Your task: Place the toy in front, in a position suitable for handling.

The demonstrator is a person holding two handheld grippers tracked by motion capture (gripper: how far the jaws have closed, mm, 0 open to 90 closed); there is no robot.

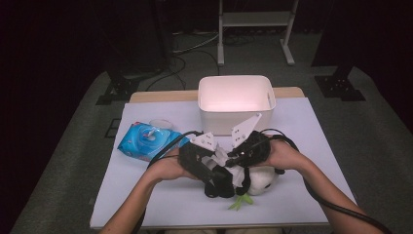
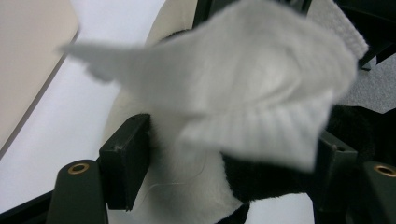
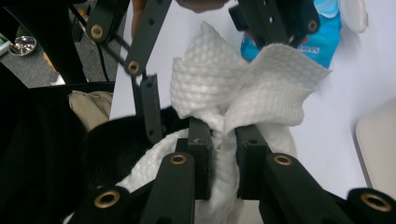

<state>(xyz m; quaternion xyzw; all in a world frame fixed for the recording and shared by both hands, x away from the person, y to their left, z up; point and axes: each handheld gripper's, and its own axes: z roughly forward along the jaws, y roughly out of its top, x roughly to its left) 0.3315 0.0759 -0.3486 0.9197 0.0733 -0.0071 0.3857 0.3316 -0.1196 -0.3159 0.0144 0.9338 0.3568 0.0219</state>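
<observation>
Right claw [image 3: 223, 161] pinches white wipe [image 3: 243, 88]; left claw [image 2: 233, 158] clamps plush panda [image 2: 187, 186].

Dark room, black curtains behind. Grey carpet floor [image 1: 370, 131]. White-topped surface [image 1: 316, 141], wooden edge at far side. Pale metal stand frame [image 1: 255, 19] beyond. Black stand feet [image 1: 114, 90] on floor, cables trailing.

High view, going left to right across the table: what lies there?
Blue wet-wipe pack → left claw, closed around the plush panda → plush panda. The white bin stands farther back.
</observation>
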